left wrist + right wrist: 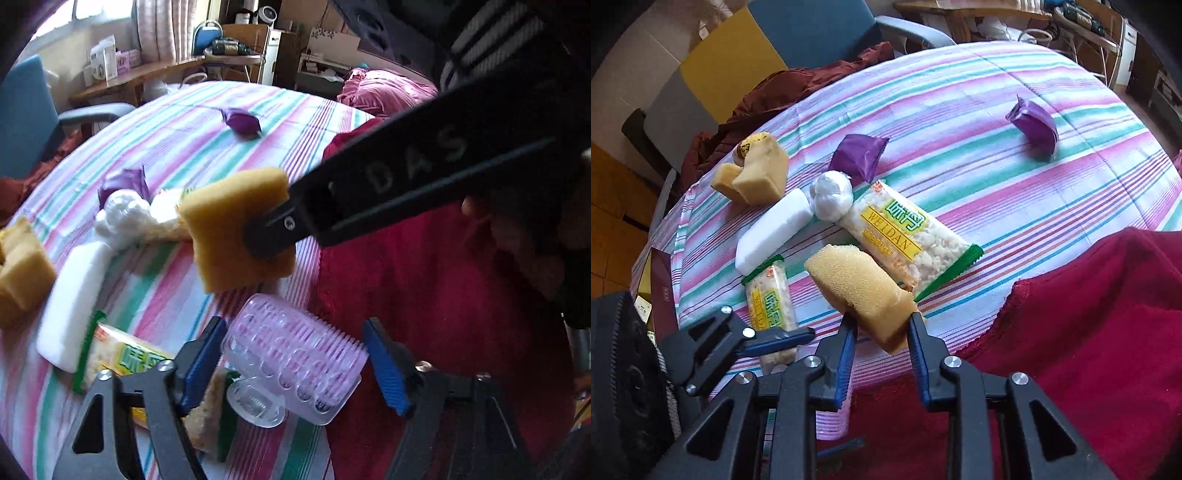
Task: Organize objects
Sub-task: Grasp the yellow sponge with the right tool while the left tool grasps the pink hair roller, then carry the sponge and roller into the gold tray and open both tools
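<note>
Sorting mid-carry: left gripper [295, 365] spread around the pink hair roller [295, 365], apparently not yet clamped. Right gripper [881, 343] pinches a yellow sponge [860, 291] above the bed's [997, 92] near edge. Next: place sponge by the sponges [757, 177] at the left edge.
</note>
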